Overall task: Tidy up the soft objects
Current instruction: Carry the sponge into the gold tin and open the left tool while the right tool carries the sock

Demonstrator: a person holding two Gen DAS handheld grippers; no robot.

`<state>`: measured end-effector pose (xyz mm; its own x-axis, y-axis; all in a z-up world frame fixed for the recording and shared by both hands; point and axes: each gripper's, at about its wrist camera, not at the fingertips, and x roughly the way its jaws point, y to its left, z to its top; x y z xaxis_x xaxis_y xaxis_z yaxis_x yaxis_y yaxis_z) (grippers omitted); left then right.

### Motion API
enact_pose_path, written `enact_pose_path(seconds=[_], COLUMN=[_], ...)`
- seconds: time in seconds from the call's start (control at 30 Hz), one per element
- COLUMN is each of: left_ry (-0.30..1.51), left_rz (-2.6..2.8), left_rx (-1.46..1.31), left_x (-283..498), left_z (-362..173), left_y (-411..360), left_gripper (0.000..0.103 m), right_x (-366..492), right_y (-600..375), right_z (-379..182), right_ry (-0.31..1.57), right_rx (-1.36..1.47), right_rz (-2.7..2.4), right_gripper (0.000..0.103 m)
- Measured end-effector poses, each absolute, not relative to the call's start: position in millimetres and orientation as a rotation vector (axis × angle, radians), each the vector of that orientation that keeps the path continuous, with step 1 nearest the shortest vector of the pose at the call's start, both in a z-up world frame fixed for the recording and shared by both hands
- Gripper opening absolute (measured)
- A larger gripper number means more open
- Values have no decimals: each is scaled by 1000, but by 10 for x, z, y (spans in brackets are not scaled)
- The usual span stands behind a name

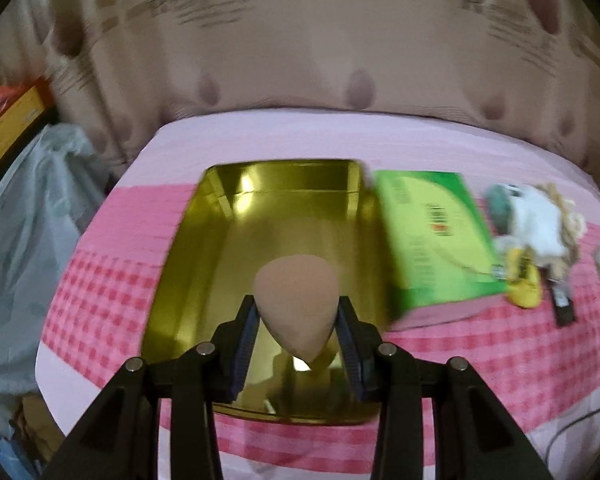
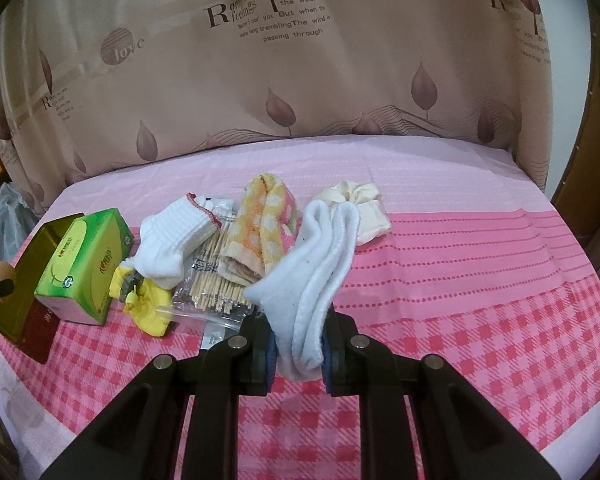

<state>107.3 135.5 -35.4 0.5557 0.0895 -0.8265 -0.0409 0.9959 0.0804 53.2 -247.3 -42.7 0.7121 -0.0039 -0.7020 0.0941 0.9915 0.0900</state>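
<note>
My left gripper [image 1: 296,320] is shut on a beige teardrop makeup sponge [image 1: 296,296], held point down above the open gold tin [image 1: 180,264]. The left wrist view is blurred. My right gripper [image 2: 298,344] is shut on a white fleecy sock [image 2: 320,264], which hangs folded between the pads just above the pink checked cloth [image 2: 480,320]. Behind it lie a white ribbed sock [image 2: 172,236], an orange and yellow dotted sock [image 2: 260,224], a cream scrunchie [image 2: 360,208] and a small yellow soft item [image 2: 148,304]. The sponge [image 2: 0,274] also shows at the far left edge.
A green tissue box [image 1: 432,240] leans against the tin's right side; it is the green tissue box [image 2: 84,264] left of the pile. A clear bag of toothpicks [image 2: 216,284] lies under the socks. A beige curtain [image 2: 300,80] hangs behind the table. A plastic bag [image 1: 28,240] sits off the left edge.
</note>
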Motion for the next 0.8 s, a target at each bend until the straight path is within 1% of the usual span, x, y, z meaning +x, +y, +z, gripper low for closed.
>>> enact_pose_path(seconds=[0.27,0.4,0.8], left_ry=[1014,1029,1069], left_rz=[146,143,164], left_rx=[18,0,14], left_x=[1139,1177,1218], left_z=[-675,-796,-929], left_y=[1861,1914,1950], left_gripper=[39,39,41], right_x=[455,405,370], right_y=[-2322,-2215,-1711], right_z=[-335,-328,-171], right_ry=[738,745,727], right_rx=[93,103,29], right_rz=[-85,-68,1], right_gripper=[15,15,15])
